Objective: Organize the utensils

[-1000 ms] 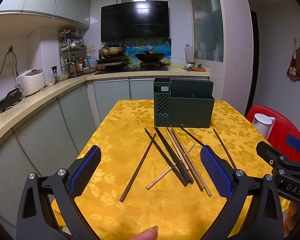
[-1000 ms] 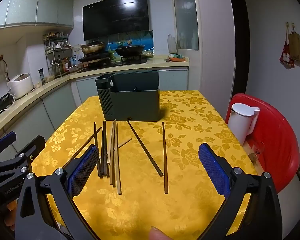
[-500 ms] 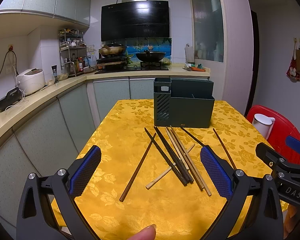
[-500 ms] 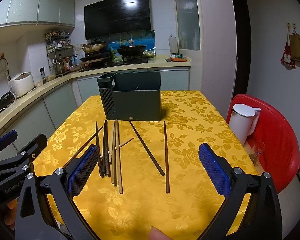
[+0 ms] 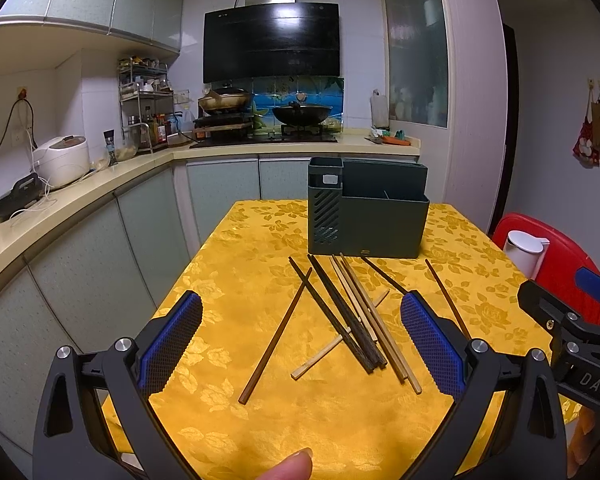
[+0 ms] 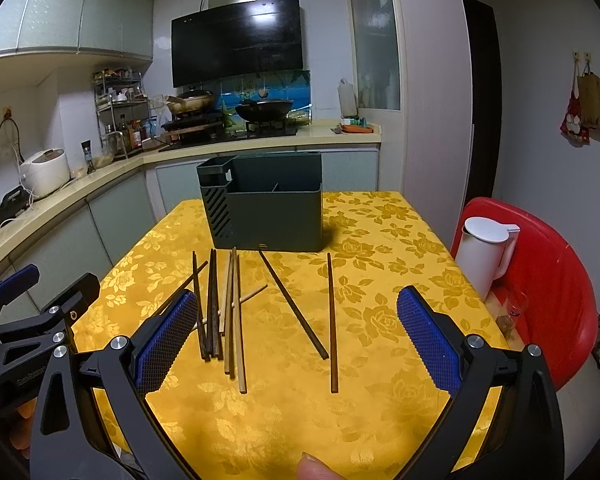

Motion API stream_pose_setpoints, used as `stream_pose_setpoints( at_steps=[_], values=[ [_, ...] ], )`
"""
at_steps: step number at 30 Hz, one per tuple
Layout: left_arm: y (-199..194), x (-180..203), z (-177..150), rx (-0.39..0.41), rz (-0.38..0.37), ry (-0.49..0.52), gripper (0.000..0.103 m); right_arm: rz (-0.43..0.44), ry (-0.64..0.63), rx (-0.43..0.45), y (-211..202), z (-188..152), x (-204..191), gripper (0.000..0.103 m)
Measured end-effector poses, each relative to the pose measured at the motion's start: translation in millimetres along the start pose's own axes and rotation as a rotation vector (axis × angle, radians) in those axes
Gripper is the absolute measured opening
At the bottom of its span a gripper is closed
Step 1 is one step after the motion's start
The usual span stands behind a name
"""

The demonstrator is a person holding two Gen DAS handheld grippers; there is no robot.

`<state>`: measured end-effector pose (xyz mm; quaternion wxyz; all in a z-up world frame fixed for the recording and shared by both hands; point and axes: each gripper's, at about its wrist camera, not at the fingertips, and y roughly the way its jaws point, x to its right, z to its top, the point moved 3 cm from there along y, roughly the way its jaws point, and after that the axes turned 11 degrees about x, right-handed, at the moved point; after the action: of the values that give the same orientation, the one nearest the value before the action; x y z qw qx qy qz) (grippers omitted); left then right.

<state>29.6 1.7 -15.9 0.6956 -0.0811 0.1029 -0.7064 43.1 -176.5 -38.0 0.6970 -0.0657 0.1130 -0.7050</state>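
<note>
Several chopsticks, dark and pale, lie scattered on the yellow tablecloth in the left wrist view [image 5: 352, 312] and in the right wrist view [image 6: 224, 308]. Two dark chopsticks [image 6: 331, 320] lie apart to the right. A dark green utensil holder [image 5: 366, 212] stands upright behind them; it also shows in the right wrist view [image 6: 266, 208]. My left gripper [image 5: 300, 344] is open and empty, above the near table in front of the chopsticks. My right gripper [image 6: 296, 340] is open and empty, above the chopsticks' near ends.
A white jug [image 6: 484, 252] stands on a red chair [image 6: 548, 280] right of the table. Kitchen cabinets and a counter [image 5: 60, 216] run along the left. The yellow table [image 5: 260, 412] ends near both grippers. A stove with pans is at the back.
The right gripper has edged slightly forward toward the chopsticks. The left gripper has barely moved. Both stay open.
</note>
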Motion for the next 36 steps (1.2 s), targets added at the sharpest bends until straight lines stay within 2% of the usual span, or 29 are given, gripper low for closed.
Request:
stream_pose_setpoints(
  at_steps=[20, 28, 36],
  values=[
    [0, -1, 2, 0.003, 0.001, -0.002, 0.096, 0.009, -0.010, 0.047, -8, 8, -3, 0.097],
    [-4, -3, 17, 0.017, 0.000, -0.011, 0.096, 0.006, -0.012, 0.064, -11, 11, -2, 0.097],
    [-8, -3, 17, 0.025, -0.001, -0.011, 0.096, 0.004, -0.014, 0.080, -15, 14, -1, 0.097]
  ],
)
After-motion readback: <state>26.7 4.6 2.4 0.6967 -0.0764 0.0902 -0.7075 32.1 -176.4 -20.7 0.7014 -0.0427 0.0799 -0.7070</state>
